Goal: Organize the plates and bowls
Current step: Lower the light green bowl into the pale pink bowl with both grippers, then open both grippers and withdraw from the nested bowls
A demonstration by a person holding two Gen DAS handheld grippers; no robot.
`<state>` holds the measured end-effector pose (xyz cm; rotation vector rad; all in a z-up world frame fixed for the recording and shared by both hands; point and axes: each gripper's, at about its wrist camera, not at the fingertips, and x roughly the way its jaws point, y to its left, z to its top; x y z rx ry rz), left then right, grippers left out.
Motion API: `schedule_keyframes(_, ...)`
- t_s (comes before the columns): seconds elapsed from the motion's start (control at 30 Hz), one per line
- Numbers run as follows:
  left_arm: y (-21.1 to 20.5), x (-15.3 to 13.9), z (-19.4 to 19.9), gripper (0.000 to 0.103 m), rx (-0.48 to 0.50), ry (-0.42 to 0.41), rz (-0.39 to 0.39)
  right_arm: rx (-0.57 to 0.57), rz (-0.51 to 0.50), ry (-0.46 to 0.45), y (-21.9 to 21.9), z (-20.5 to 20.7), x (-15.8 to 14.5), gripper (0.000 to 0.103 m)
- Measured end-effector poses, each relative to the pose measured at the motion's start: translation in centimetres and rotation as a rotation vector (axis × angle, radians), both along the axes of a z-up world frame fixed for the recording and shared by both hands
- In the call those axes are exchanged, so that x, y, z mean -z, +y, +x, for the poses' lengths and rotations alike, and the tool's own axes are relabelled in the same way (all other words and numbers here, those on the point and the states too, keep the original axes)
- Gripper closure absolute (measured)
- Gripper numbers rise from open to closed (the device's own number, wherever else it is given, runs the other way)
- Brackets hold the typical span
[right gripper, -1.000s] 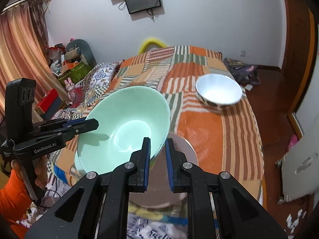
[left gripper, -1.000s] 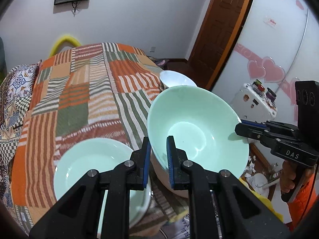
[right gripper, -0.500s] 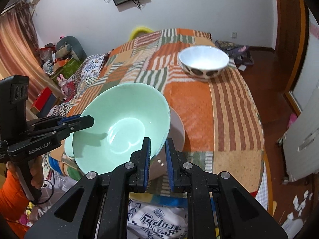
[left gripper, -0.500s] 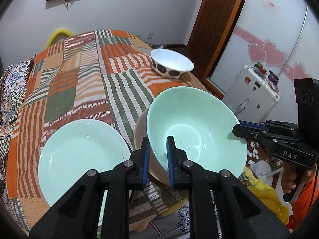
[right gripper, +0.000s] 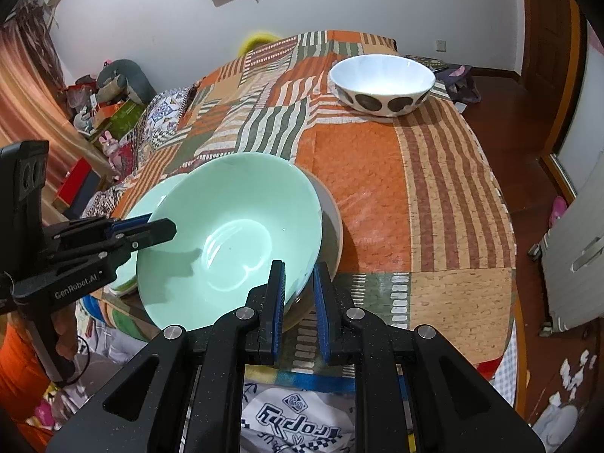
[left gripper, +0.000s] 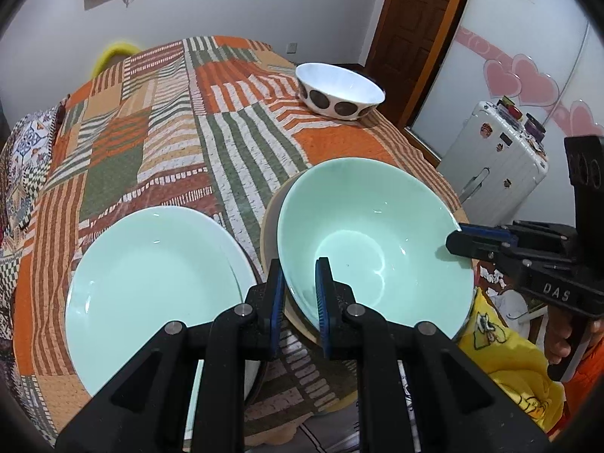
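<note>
1. The left hand-held gripper (left gripper: 298,294) pinches the near-left rim of the green bowl (left gripper: 362,241), one finger inside the wall and one outside.
2. The right hand-held gripper (right gripper: 298,294) clamps the opposite rim the same way; each reaches in level from its own side.
3. The bowl tilts slightly and sits in or just over a beige dish (right gripper: 332,222) at the bed's (left gripper: 158,132) near edge; whether they touch is unclear.
4. A green plate (left gripper: 151,287) lies just beside it, toward the near-left corner.
5. A white bowl (right gripper: 381,83) with dark spots stands well apart, by the bed's right edge.
6. A white suitcase (left gripper: 494,166) stands on the floor beyond that edge.
</note>
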<state>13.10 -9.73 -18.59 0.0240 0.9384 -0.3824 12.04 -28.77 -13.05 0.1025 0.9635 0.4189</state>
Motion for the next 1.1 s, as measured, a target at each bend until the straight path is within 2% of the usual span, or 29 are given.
schedule_keyframes(0.53, 0.2, 1.4, 1.2, 0.088, -0.007, 0.045, -0.038, 0.010, -0.085, 0.003, 1.0, 0.3, 0.7, 0.086)
schedule_keyframes(0.73, 0.4, 1.2, 1.2, 0.088, -0.015, 0.045, -0.036, -0.006, -0.117, 0.005, 1.5, 0.5, 0.5, 0.080)
schedule_keyframes(0.83, 0.6, 0.6, 0.9, 0.088, -0.023, 0.030, -0.050, -0.018, -0.122, -0.004, 1.6, 0.4, 0.3, 0.080)
schedule_keyframes(0.97, 0.5, -0.4, 0.3, 0.088, -0.028, -0.031, -0.011, -0.046, -0.126, -0.030, 2.3, 0.2, -0.3, 0.076)
schedule_keyframes(1.1, 0.7, -0.8, 0.2, 0.088, -0.032, -0.036, -0.015, -0.047, -0.125, -0.023, 2.7, 0.5, 0.0, 0.076)
